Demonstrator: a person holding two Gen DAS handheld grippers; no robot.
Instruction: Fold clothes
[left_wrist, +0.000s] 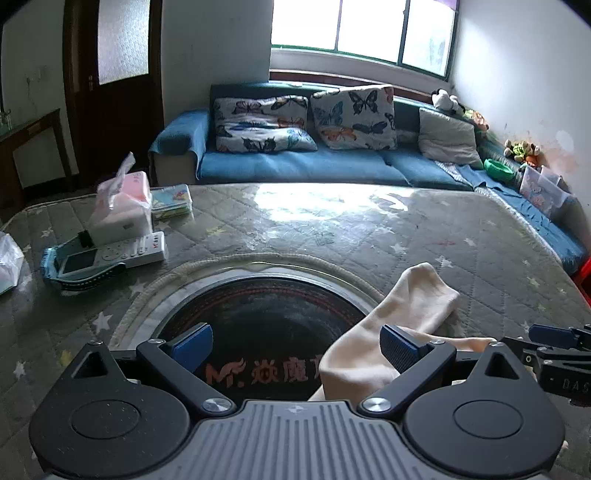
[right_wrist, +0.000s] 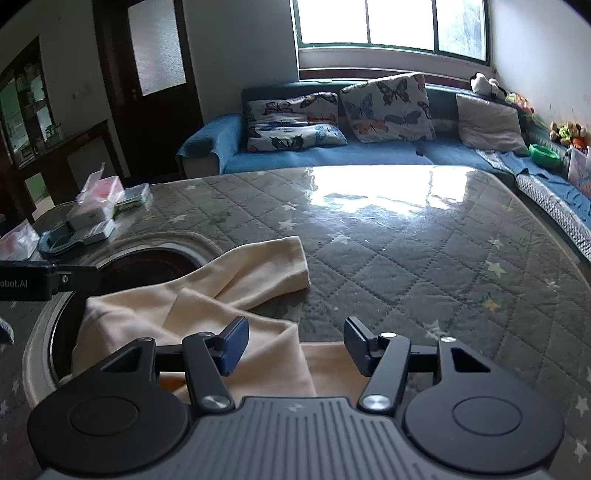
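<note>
A cream garment lies crumpled on the quilted grey table cover, partly over a round dark inset in the table. My left gripper hovers over that inset, open wide, its right finger in front of the cloth's left edge. In the right wrist view the cream garment spreads from the inset toward the table's middle. My right gripper is open above a fold of it, pads apart and not pressing the cloth. Each gripper shows at the edge of the other's view.
At the table's left stand a tissue pack, a white remote and a phone in a blue case. A blue sofa with butterfly pillows runs behind the table and along its right side. The cover's far half is shiny.
</note>
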